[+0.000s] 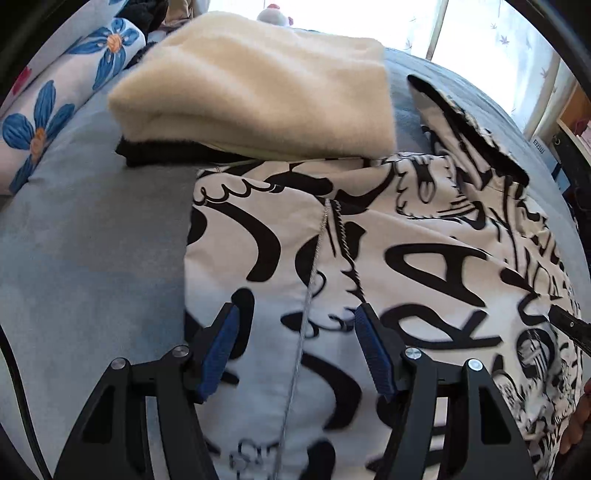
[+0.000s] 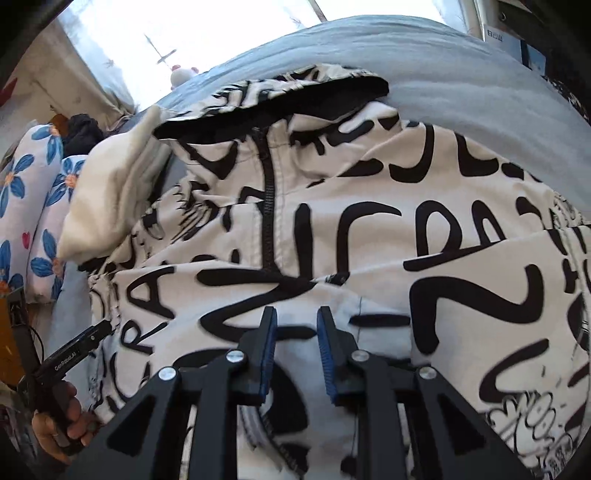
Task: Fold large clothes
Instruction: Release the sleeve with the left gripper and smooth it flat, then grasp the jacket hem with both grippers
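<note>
A white jacket (image 1: pixel 406 229) printed with black graffiti lettering lies flat on a blue-grey bed (image 1: pixel 92 240). My left gripper (image 1: pixel 297 319) hovers open over its left part, the blue pads wide apart astride the silvery zipper (image 1: pixel 314 273), with nothing between them. In the right wrist view the jacket (image 2: pixel 369 229) fills the frame, its dark-lined hood (image 2: pixel 280 99) at the far end. Just above the cloth sits my right gripper (image 2: pixel 297 319), its pads a narrow gap apart and pinching nothing that I can see. A hand (image 2: pixel 55 428) holds the left tool at the jacket's left edge.
A folded cream fleece (image 1: pixel 258 88) lies on a black garment (image 1: pixel 159 153) just beyond the jacket. Floral pillows (image 1: pixel 48 110) sit at the far left. A window (image 1: pixel 480 33) and a shelf (image 1: pixel 576 122) stand behind the bed. Bare sheet lies left of the jacket.
</note>
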The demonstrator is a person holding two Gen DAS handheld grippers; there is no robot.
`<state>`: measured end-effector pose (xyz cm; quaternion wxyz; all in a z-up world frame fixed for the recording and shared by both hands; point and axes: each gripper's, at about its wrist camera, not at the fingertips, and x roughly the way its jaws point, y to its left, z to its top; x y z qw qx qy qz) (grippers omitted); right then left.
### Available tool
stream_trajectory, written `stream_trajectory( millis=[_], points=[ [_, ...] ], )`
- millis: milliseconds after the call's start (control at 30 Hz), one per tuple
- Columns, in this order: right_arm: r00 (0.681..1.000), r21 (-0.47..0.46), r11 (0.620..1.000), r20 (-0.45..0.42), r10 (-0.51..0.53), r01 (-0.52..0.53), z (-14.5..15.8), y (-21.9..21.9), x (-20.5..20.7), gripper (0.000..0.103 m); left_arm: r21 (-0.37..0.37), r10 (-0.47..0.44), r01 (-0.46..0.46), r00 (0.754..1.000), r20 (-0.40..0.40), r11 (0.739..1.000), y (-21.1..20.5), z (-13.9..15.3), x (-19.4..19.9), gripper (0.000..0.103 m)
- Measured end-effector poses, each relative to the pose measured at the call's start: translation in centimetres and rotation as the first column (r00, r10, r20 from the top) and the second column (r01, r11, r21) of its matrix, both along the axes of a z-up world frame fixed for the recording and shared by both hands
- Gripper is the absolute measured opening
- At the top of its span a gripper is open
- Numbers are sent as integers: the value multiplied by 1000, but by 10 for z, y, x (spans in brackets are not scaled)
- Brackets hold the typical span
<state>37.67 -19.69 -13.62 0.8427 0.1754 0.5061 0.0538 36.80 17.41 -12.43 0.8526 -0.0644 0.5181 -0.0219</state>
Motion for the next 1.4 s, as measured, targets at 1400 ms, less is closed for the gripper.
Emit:
stream_trajectory(
  millis=[1400],
  points=[
    [963, -171, 984, 268, 6, 41, 117, -57, -285, 40, 105, -111, 90, 969, 219, 990, -11, 150, -262, 65]
  ],
)
